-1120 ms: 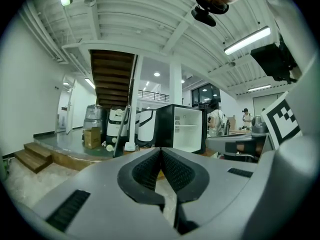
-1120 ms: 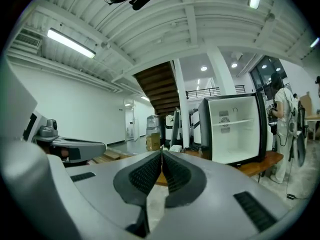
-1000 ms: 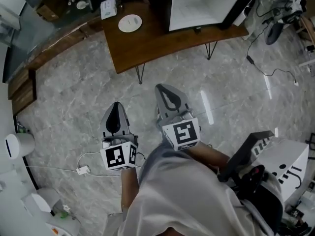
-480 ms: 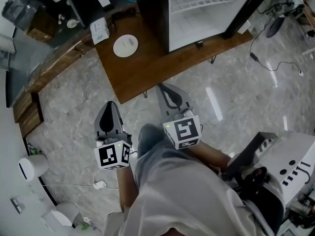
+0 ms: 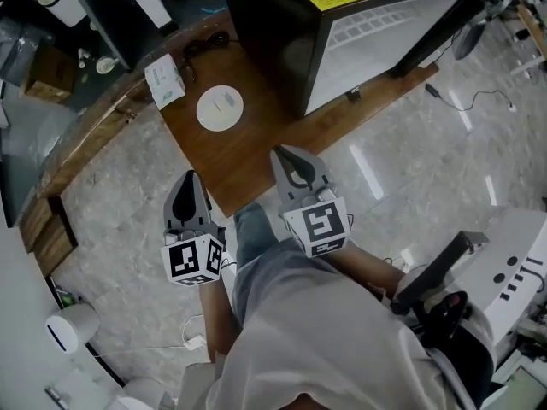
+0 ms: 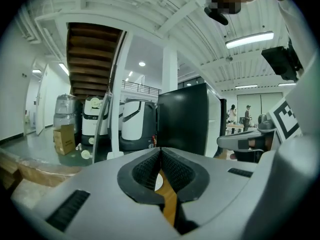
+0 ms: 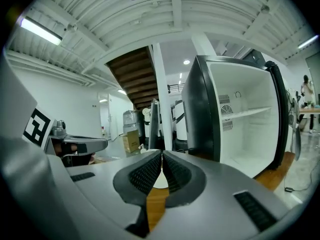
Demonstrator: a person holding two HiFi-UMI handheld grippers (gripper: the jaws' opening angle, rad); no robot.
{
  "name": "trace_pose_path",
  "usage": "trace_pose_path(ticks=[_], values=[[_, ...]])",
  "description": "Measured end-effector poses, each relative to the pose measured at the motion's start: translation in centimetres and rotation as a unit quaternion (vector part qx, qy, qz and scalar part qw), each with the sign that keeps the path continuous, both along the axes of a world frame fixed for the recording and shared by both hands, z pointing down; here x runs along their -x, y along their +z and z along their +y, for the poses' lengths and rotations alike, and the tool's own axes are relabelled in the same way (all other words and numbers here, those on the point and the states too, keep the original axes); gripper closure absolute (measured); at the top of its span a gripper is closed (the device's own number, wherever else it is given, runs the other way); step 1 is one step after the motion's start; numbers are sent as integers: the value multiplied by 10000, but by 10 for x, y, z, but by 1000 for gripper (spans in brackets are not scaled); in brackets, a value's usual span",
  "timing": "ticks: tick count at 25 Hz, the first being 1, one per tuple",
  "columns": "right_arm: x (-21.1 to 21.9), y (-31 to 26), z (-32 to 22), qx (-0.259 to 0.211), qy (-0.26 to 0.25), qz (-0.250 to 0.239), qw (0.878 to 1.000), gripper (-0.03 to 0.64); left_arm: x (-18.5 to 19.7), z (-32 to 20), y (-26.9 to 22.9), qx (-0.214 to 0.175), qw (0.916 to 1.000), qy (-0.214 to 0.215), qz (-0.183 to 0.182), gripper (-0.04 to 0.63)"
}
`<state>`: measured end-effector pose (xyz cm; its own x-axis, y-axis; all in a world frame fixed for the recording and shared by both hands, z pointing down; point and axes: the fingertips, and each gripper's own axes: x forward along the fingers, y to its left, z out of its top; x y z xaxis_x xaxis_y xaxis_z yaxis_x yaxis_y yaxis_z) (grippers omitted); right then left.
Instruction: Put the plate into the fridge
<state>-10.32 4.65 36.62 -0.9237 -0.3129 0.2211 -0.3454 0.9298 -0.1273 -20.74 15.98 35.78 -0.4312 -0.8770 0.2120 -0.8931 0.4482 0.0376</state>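
Note:
A white round plate (image 5: 220, 108) lies on the brown wooden table (image 5: 256, 143), left of the black fridge (image 5: 342, 24), whose door stands open on a white inside with a shelf (image 7: 245, 114). My left gripper (image 5: 185, 189) hovers over the floor just short of the table's near corner, jaws shut and empty. My right gripper (image 5: 295, 162) reaches over the table's near edge, also shut with nothing in it. Through the right gripper's jaws a sliver of the plate (image 7: 159, 180) shows ahead; the left gripper view shows table wood (image 6: 169, 204) between its fingertips.
A small white box (image 5: 165, 82) lies on the table left of the plate, with a dark cable (image 5: 205, 45) behind it. A low wooden ledge (image 5: 77, 156) runs along the left. A black-and-white machine (image 5: 479, 297) stands at my right on the grey marble floor (image 5: 410, 161).
Both grippers have come forward together toward the table; the plate and fridge now sit much nearer. The right gripper has reached the table's edge. Neither gripper's jaws have changed.

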Motion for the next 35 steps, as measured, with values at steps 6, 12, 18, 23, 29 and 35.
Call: trace_pose_path(ticks=[6, 12, 18, 23, 29, 35], values=[[110, 32, -17, 285, 250, 496, 9980, 598, 132, -47, 39, 543, 9945, 838, 304, 577], [185, 70, -23, 765, 544, 935, 9912, 597, 223, -93, 94, 1228, 9771, 1637, 586, 575], [242, 129, -48, 1259, 1049, 1265, 9783, 597, 279, -143, 177, 1933, 9448, 2481, 916, 575], [251, 185, -72, 2113, 1472, 1368, 9566, 597, 293, -170, 234, 2577, 9156, 2868, 1143, 575], [249, 243, -86, 2916, 1851, 1479, 9267, 597, 305, -184, 279, 3208, 8846, 3097, 1365, 574], [247, 283, -101, 3777, 1881, 1155, 8992, 504, 303, -193, 299, 3377, 8679, 3222, 1701, 574]])
